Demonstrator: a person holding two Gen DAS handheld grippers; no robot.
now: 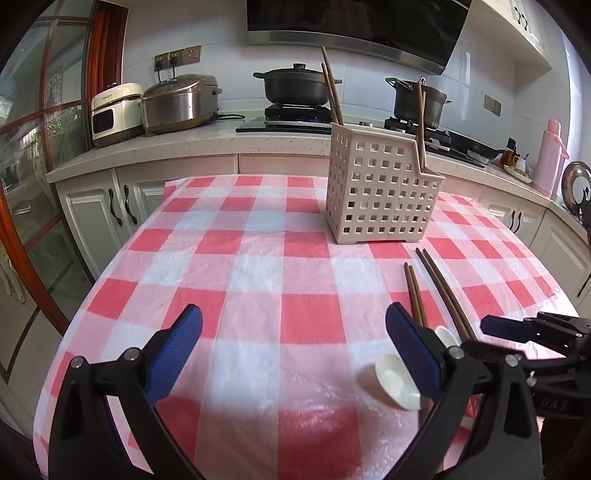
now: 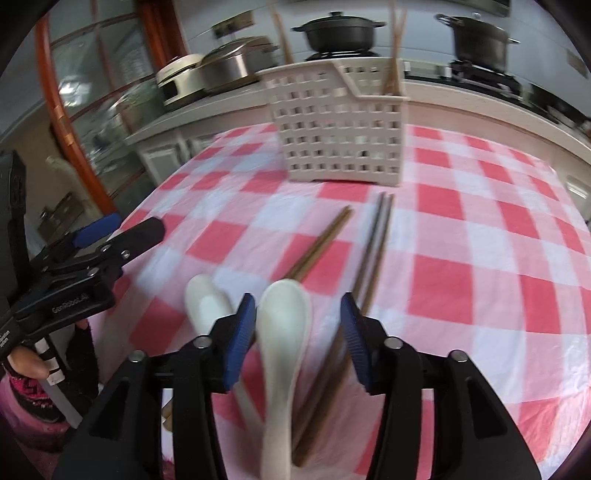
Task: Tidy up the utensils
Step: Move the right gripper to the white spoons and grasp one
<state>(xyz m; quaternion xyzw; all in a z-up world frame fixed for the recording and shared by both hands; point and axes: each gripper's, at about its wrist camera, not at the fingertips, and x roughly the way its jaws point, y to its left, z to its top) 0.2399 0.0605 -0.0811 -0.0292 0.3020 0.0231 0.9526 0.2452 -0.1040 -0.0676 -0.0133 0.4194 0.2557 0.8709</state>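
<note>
The right gripper (image 2: 298, 328) is spread open around a white spoon (image 2: 284, 325) lying between its fingers. Close squarely on the handle, clear of the chopsticks (image 2: 373, 251) beside the right finger. The left gripper (image 1: 293, 350) gapes, empty. The basket (image 2: 336, 122) stands ahead.

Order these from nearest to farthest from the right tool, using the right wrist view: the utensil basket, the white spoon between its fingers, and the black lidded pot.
1. White spoon, between the open fingers of the right tool.
2. Utensil basket, ahead on the tablecloth.
3. Black lidded pot, on the stove behind the basket.
</note>
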